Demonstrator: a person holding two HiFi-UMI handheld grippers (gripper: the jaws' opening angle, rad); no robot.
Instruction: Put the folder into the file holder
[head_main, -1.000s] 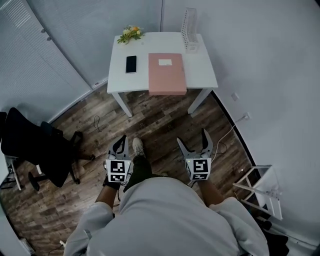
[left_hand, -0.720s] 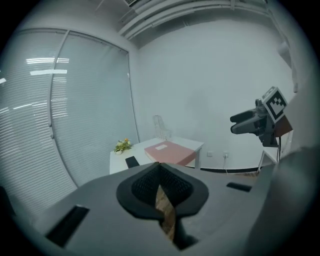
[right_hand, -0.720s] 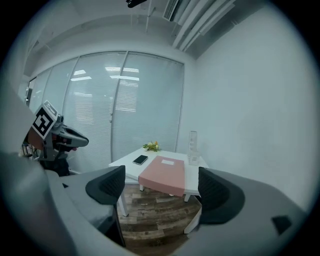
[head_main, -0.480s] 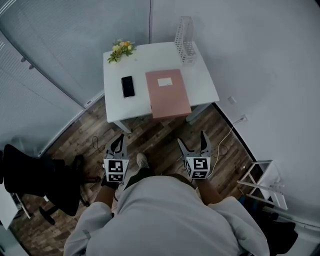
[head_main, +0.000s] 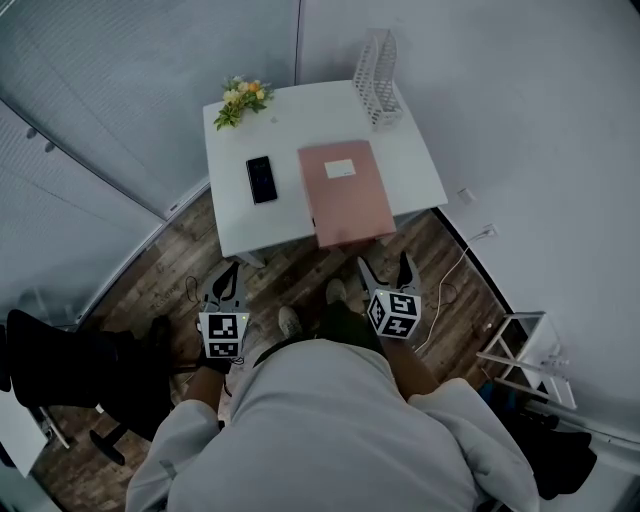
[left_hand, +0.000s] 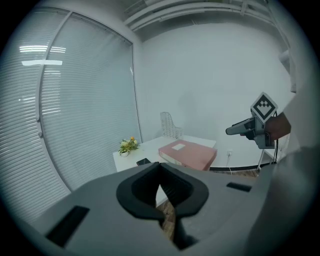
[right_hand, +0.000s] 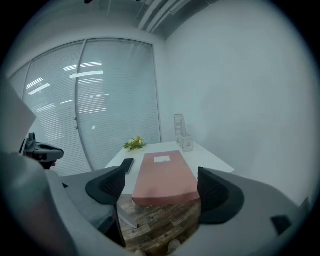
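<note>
Pink folder overhangs table edge, likely easing the grab. Right gripper wide open, empty, aimed at it. Left gripper closed, empty. File holder at far corner.

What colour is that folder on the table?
The folder is pink with a white label, clearest in the right gripper view.

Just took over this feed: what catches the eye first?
A pink folder lies flat on the white table, its near end overhanging the edge. A white file holder stands at the table's far right corner. Short of the table, the left hand-held gripper is shut and the right hand-held gripper open, both empty.
</note>
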